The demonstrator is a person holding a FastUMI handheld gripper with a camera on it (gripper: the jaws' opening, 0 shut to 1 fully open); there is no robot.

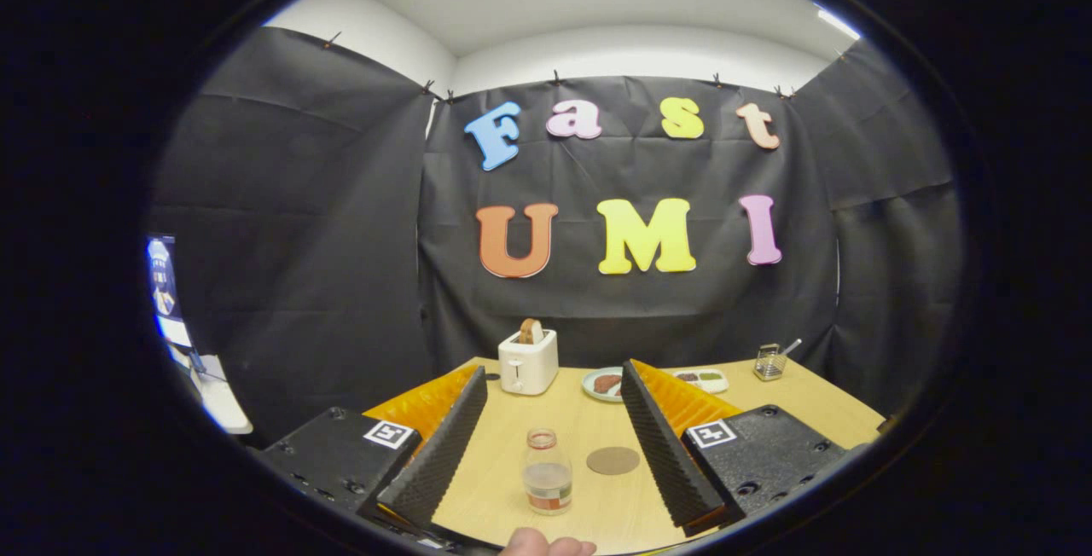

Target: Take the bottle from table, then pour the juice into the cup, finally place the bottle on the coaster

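Note:
A small clear bottle (547, 472) with a pale drink in its lower part and no cap stands upright on the wooden table (512, 488). It sits between my fingers, a little ahead of their bases, touching neither. A round brown coaster (612, 460) lies flat just to the bottle's right. My gripper (553, 377) is open wide, its fingertips reaching well beyond the bottle toward the back of the table. No cup is visible.
At the back of the table stand a white toaster (528, 361) with a slice of bread in it, a plate (604, 384) with food, a small tray (705, 379) and a wire holder (769, 361). A person's fingertip (546, 544) shows near the front edge.

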